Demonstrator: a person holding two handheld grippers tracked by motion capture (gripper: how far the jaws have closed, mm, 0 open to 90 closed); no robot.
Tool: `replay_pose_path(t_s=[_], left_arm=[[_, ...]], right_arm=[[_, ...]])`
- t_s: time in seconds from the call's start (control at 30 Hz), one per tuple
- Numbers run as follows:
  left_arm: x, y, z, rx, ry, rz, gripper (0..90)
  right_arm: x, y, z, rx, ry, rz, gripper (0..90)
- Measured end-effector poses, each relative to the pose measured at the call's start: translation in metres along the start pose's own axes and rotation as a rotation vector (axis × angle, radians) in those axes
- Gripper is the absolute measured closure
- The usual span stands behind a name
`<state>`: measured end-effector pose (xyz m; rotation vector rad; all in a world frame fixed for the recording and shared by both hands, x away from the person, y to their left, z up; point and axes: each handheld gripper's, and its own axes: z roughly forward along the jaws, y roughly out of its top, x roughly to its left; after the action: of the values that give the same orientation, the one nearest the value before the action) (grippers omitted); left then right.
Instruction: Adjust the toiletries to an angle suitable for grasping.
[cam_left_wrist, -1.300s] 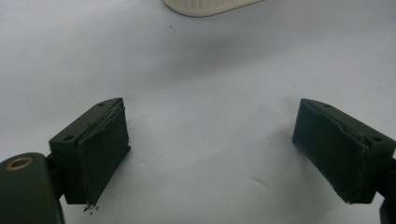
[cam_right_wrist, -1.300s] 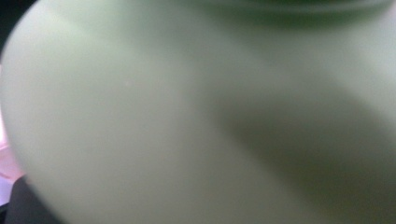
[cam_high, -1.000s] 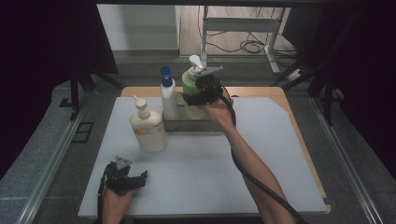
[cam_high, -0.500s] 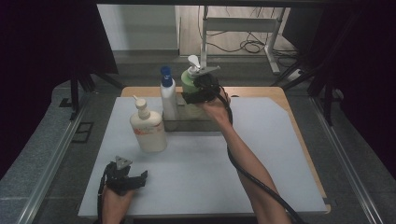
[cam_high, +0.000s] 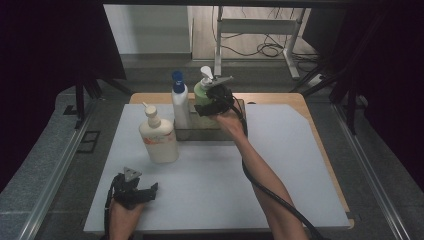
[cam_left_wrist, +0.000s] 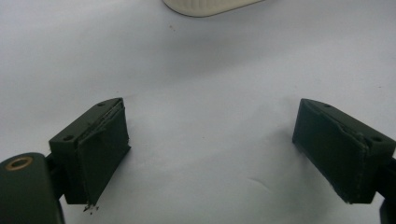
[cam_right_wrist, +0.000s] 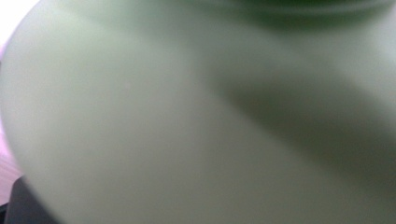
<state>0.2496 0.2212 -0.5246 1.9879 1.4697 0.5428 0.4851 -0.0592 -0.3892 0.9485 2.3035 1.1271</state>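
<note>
A green pump bottle (cam_high: 201, 95) with a white pump head stands at the right end of a dark open bin (cam_high: 210, 132). My right gripper (cam_high: 212, 102) is shut on its body from the right side. The bottle's green wall (cam_right_wrist: 187, 121) sits blurred and very close in the right gripper view. A white bottle with a blue cap (cam_high: 180, 105) stands upright in the bin's left end. My left gripper (cam_high: 142, 192) rests on the mat at the front left, and its jaws are open with nothing between them (cam_left_wrist: 210, 130).
A cream pump bottle (cam_high: 158, 137) stands on the white mat (cam_high: 225, 185) just left of the bin; its base (cam_left_wrist: 210, 5) shows ahead of the left gripper. The wooden table edge (cam_high: 310, 115) runs along the right. A cable trails along the right forearm.
My right hand has sunk a little with the green bottle, down toward the bin. The left gripper has stayed where it was.
</note>
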Motion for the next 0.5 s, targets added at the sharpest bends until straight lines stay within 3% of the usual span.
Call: replay_pose_path(t_s=[0.5], left_arm=[[0.000, 0.000, 0.000, -0.001, 0.000, -0.001, 10.0]], right_arm=[[-0.001, -0.012, 0.009, 0.035, 0.026, 0.017, 12.4]])
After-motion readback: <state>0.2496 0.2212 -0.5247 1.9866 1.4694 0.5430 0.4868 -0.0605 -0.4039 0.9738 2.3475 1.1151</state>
